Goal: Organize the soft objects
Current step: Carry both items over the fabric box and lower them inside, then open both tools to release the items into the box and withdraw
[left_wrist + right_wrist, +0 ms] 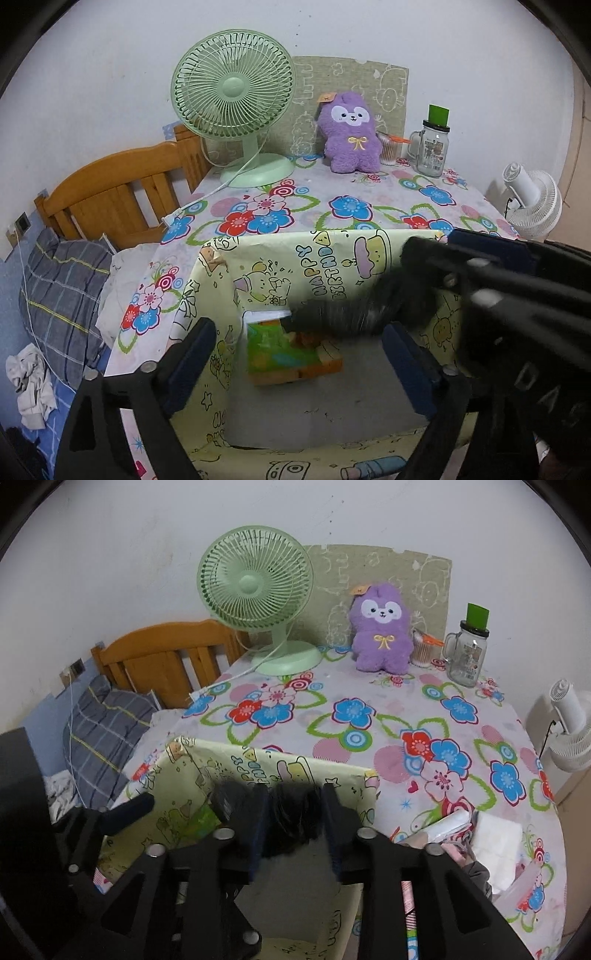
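A box (221, 295) wrapped in yellow birthday paper stands open on the flowered tablecloth, also seen in the right wrist view as box (184, 771). A black furry soft thing (291, 812) sits blurred between the pads of my right gripper (293, 827), whose jaws stand apart over the box. The left wrist view shows that furry thing (332, 314) smeared low inside the box, below the right gripper (436, 254). My left gripper (299, 354) is wide open over the box, holding nothing. A purple plush (351, 136) sits upright at the back of the table.
Inside the box lie a green printed pack and wooden blocks (295, 362). A green fan (236, 110), a swab tub (389, 149) and a glass jar (432, 147) line the back. White packets (495, 834) lie right of the box. A wooden bedhead (122, 192) and pillow are left.
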`<state>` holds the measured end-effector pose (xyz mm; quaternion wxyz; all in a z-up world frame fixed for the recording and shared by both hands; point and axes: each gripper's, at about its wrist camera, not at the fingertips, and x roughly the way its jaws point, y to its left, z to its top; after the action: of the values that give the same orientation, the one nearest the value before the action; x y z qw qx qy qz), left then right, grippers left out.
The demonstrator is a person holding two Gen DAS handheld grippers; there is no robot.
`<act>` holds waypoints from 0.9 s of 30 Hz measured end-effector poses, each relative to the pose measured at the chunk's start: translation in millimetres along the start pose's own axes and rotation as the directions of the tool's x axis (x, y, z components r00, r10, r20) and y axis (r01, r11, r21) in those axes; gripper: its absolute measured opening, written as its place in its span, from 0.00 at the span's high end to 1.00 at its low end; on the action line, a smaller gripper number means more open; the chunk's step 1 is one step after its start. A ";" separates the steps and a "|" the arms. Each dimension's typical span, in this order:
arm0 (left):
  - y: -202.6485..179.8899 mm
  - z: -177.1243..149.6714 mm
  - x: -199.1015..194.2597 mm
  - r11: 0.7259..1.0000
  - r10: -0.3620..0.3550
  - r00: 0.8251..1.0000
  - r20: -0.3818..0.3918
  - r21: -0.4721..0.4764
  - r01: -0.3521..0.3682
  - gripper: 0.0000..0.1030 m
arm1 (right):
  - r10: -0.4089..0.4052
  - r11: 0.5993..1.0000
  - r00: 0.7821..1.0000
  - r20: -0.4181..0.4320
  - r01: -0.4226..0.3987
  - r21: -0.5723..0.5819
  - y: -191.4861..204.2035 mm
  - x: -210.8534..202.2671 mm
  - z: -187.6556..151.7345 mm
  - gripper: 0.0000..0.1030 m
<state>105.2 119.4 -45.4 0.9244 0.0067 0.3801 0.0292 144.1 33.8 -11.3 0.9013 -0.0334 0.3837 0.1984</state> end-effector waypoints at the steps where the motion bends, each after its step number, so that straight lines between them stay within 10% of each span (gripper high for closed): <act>1: 0.6 -0.8 -0.1 1.000 -0.001 1.000 0.000 0.001 0.001 0.05 | -0.002 1.000 1.000 0.001 0.002 0.001 0.5 -0.3 -0.9 0.43; 6: 3.5 -2.7 -0.7 1.000 0.009 1.000 -0.001 -0.016 -0.009 0.03 | -0.046 0.999 0.998 0.043 0.047 -0.014 2.2 -8.4 -5.1 0.22; 27: -25.4 -7.7 -43.3 1.000 0.012 0.998 0.059 -0.003 -0.012 0.02 | -0.115 0.993 0.989 0.092 0.117 -0.020 -11.0 -56.8 -23.9 0.14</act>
<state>70.3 91.5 -21.3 0.9350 0.0088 0.3527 0.0351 96.5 -0.3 10.8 0.9273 -0.0580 0.3372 0.1518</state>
